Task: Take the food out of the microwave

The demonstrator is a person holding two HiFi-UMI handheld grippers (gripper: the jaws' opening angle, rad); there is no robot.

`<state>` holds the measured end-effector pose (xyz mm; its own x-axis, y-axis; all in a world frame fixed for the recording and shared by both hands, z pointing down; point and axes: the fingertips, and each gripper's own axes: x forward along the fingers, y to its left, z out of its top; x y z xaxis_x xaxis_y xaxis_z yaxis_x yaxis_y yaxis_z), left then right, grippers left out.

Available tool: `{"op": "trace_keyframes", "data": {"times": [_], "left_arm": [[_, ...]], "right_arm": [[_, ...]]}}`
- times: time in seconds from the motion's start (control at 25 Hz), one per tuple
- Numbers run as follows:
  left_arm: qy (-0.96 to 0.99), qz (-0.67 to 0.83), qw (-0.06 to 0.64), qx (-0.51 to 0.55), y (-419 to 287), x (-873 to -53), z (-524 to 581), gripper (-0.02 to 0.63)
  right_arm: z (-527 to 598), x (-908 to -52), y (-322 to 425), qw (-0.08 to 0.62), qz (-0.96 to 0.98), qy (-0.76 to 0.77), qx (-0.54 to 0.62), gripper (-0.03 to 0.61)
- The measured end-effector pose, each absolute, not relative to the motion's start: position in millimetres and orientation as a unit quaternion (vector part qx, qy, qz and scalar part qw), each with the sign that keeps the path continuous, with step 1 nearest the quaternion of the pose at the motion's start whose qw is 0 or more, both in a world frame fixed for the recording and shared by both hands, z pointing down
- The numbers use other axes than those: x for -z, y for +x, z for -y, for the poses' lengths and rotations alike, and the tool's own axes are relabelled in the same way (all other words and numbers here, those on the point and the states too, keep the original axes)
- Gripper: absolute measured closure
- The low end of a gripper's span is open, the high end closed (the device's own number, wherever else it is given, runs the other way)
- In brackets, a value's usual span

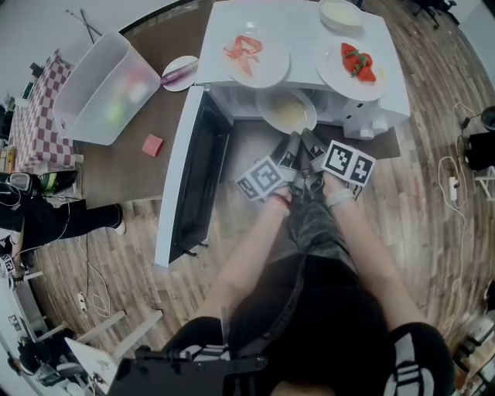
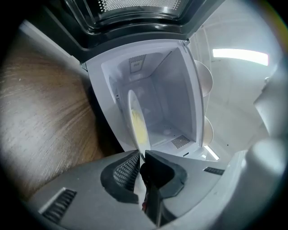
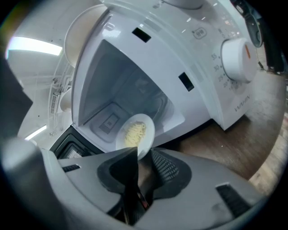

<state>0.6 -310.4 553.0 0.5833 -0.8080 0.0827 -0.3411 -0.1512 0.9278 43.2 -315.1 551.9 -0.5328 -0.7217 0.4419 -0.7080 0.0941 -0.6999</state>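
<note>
A white plate of yellow food (image 1: 286,110) sits at the mouth of the open white microwave (image 1: 376,116). My left gripper (image 1: 289,144) is shut on the plate's near rim. In the left gripper view the plate (image 2: 137,123) stands edge-on, its rim pinched between the pads of the left gripper (image 2: 141,157). My right gripper (image 1: 311,141) is close beside the left one at the same rim. In the right gripper view the plate (image 3: 135,134) has its edge between the jaws of the right gripper (image 3: 144,155), which stand open with a gap showing.
The microwave door (image 1: 193,178) hangs open to the left. On top of the microwave stand a plate of shrimp (image 1: 251,54), a plate of strawberries (image 1: 354,66) and an empty bowl (image 1: 340,14). A clear bin (image 1: 104,89), a pink sponge (image 1: 152,145) and a small dish (image 1: 180,73) lie to the left.
</note>
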Motion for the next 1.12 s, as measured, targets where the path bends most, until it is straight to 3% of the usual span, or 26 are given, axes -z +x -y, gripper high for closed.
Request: {"op": "trace_keyframes", "data": {"times": [0.6,0.88,1.12], "left_arm": [[0.733,0.380,0.521,0.217,-1.6,-550.4,304.5,0.576],[0.749,0.412,0.490,0.172,-1.1,-553.9,306.1,0.534],[0.747,0.403,0.494,0.189,-0.9,-551.0,308.3,0.536]], "right_arm": [[315.2,-553.4,35.1,0.081,-0.714,-0.467,0.515,0.490],[315.2,-551.0,36.6,0.088,-0.714,-0.475,0.506,0.513],[315.3,-547.4,37.3,0.096,-0.719,-0.470,0.503,0.523]]}}
